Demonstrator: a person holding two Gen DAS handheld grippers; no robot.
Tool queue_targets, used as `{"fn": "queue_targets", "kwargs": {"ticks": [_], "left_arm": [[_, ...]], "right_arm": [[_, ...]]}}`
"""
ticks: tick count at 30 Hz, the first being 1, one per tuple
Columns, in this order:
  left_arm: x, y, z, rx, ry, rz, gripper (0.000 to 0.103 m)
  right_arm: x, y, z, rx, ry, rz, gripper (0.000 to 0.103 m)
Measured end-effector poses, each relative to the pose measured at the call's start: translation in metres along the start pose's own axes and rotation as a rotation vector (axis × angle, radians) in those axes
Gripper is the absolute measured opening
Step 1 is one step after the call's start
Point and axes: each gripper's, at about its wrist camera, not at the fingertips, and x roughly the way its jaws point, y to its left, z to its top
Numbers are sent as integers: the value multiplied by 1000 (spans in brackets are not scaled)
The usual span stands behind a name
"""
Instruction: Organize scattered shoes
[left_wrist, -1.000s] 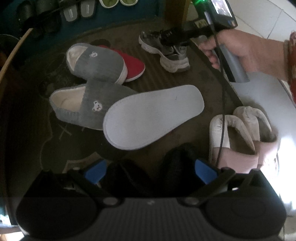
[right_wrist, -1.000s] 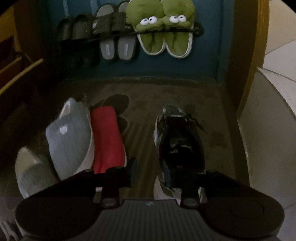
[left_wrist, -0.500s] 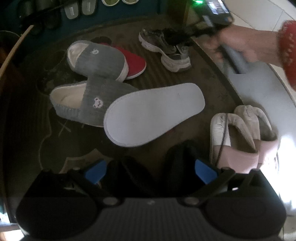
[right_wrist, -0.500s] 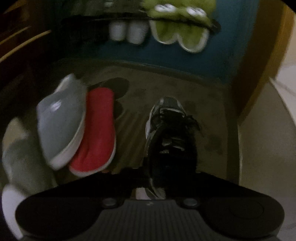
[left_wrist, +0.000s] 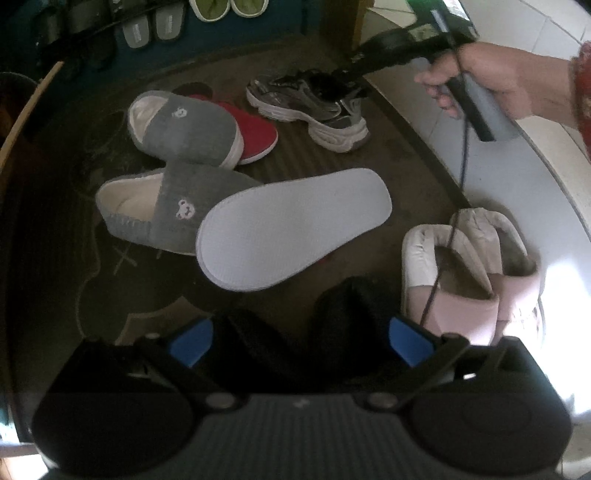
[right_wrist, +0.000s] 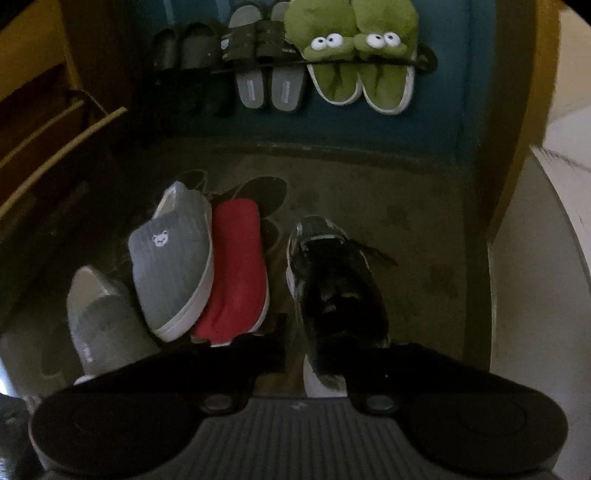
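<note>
Grey-and-black mesh running sneaker with white sole (left_wrist: 310, 103) sits on the dark brown doormat (left_wrist: 369, 177), just right of a red slip-on shoe (left_wrist: 255, 134) and a grey bear-logo slipper (left_wrist: 184, 133). Right tongs (left_wrist: 338, 83) sit at the sneaker's collar, jaws opening with the collar between them; whether the pads press, I cannot tell. Left tongs (left_wrist: 297, 332) hover spread, nothing between them, near the upturned white slipper sole (left_wrist: 291, 229) and pink fluffy slippers (left_wrist: 472, 273).

Grey sneaker (left_wrist: 310, 105) upright on mat, grey slippers (left_wrist: 184, 129) overlapping red shoe (left_wrist: 258, 133) (sole-up white slipper (left_wrist: 291, 227) nearby)
</note>
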Motion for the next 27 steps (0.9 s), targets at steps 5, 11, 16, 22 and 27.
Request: {"fn": "queue_targets", "kwargs": {"ticks": [5, 11, 16, 22, 27], "left_arm": [[5, 10, 2, -18, 0, 8, 103], [15, 27, 10, -49, 16, 18, 103], [19, 31, 25, -52, 4, -6, 103], [21, 22, 49, 39, -33, -25, 103], [23, 19, 67, 58, -52, -22, 103]], "right_arm": [[29, 8, 5, 8, 65, 1, 30], [54, 15, 5, -21, 80, -79, 30], [68, 10, 4, -17, 113, -104, 30], [83, 13, 3, -93, 142, -130, 30], [95, 16, -1, -138, 161, -165, 18]]}}
